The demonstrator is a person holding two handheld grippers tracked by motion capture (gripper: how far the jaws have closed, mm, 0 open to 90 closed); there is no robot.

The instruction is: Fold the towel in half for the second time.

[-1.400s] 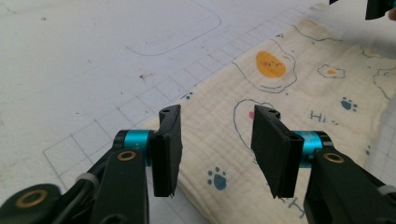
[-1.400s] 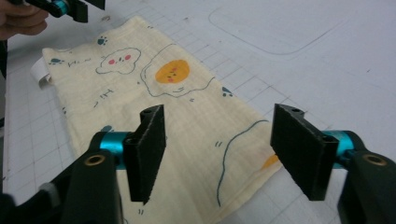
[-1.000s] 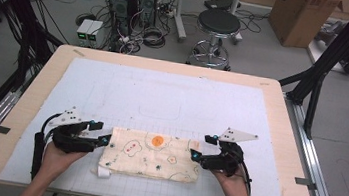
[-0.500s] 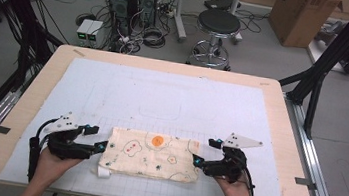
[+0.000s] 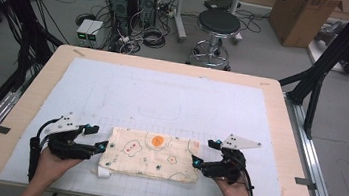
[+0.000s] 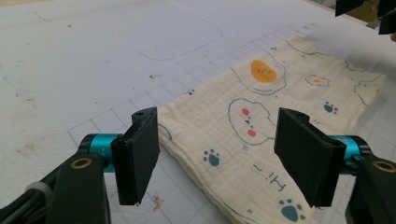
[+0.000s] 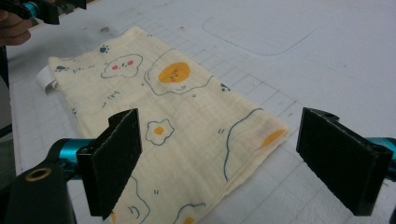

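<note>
Both hands have drawn back off the cloth (image 5: 150,154); jaws just opened. Left gripper (image 5: 99,138) spread at its left end, right gripper (image 5: 202,153) spread at its right end, nothing pinched.

Blk fingers (image 6: 140,158), teal collars, blk cables

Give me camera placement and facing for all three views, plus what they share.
High view: fixed above the person's side, facing forward and down on the table; shows both forearms, left gripper, right gripper.
Left gripper view: rides the left gripper, looks along its open jaws at the folded cloth.
Right gripper view: rides the right gripper, facing the cloth's other end.
Shared: all three show the cloth; each gripper view catches the other gripper at its top edge.
</note>
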